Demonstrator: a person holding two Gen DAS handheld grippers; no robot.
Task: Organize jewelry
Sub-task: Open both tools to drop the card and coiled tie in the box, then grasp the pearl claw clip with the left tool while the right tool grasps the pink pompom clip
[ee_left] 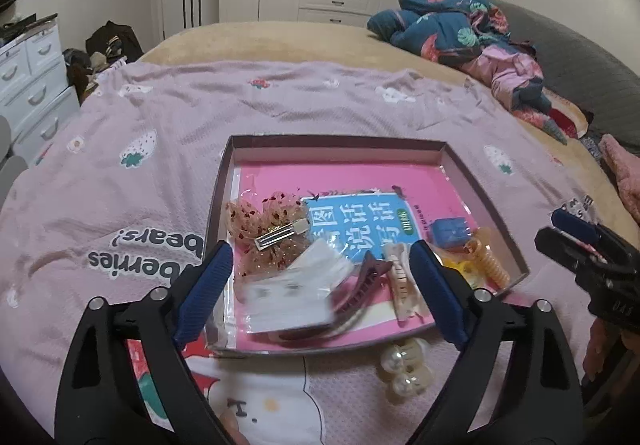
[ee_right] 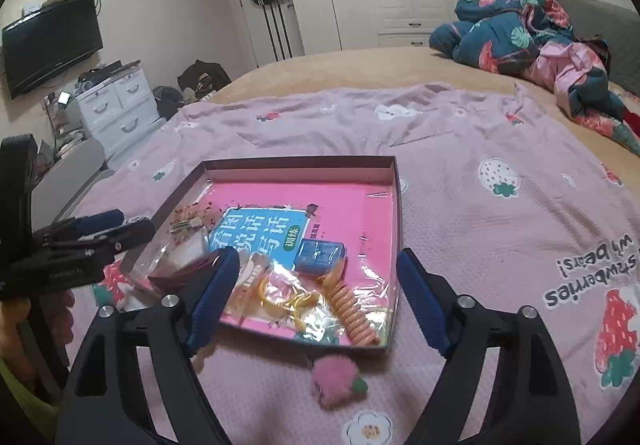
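Left wrist view first: the left tongs [ee_left: 322, 285] are spread wide and holding nothing, poised over the near edge of the shallow tray [ee_left: 486, 185] that lies on the pink strawberry blanket [ee_left: 160, 117] across the bed. Inside the tray, on its pink liner, there's a sheer speckled bow clip [ee_left: 266, 229] at the left, a blurred white packet [ee_left: 296, 293] in the middle, a dark red claw clip [ee_left: 366, 283] touching it, and a cream claw clip [ee_left: 402, 279] just beside that. Further right sit a small blue box [ee_left: 450, 231] and an orange spiral hair tie [ee_left: 490, 261]. A pearl hair clip [ee_left: 404, 369] lies outside on the blanket, just in front of the tray wall.

Over to the right wrist view: the right tongs [ee_right: 316, 299] gape open too, empty, over the tray's near right corner. A fluffy pink pompom [ee_right: 336, 385] with a green tip rests on the blanket just outside the tray, between the fingers in this view. A bag of yellow hair bands [ee_right: 290, 301] lies in the tray beside the spiral tie
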